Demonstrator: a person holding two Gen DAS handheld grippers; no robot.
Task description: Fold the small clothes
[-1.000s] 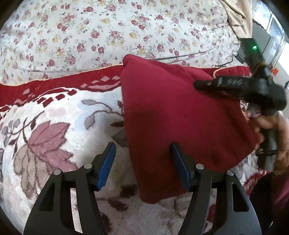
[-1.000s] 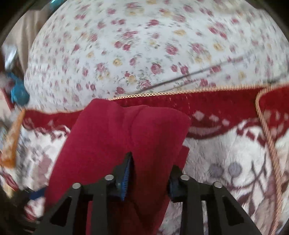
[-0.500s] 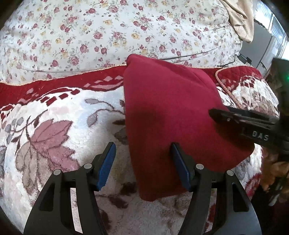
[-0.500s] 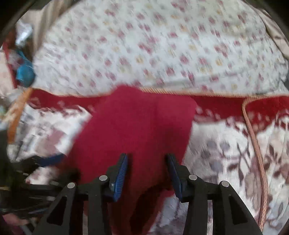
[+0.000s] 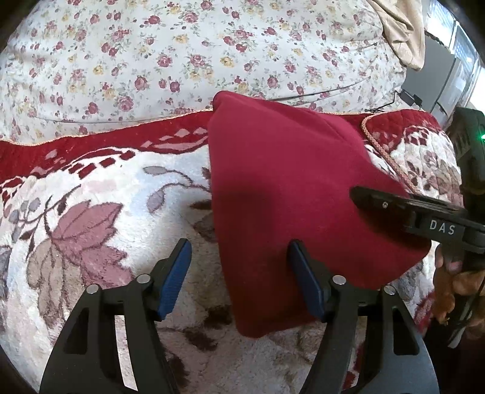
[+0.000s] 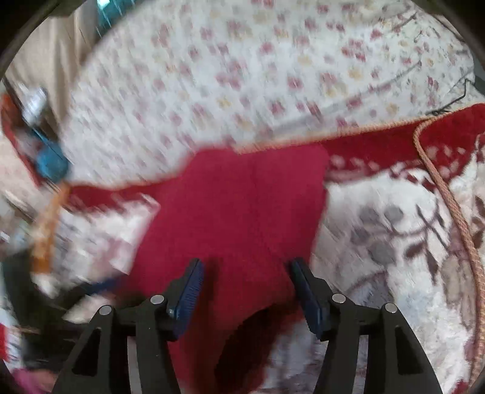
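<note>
A dark red folded garment (image 5: pixel 291 194) lies on a plush floral blanket (image 5: pixel 100 200). My left gripper (image 5: pixel 239 275) is open and empty; its right finger sits over the garment's near left edge and its left finger is over the blanket. My right gripper (image 6: pixel 245 288) is open above the garment's near end (image 6: pixel 242 212); that view is motion-blurred. One of its black fingers (image 5: pixel 394 203) reaches over the garment's right side in the left wrist view.
A white sheet with small roses (image 5: pixel 182 54) covers the bed beyond the blanket's red border (image 5: pixel 106 142). A beige cloth (image 5: pixel 403 27) hangs at the far right. A cable (image 5: pixel 406 100) lies near it. Blue items and clutter (image 6: pixel 48 160) sit at the left.
My right gripper opened, released the red garment and pulled back toward its near end. The garment now lies flat. My left gripper stayed open in place.
</note>
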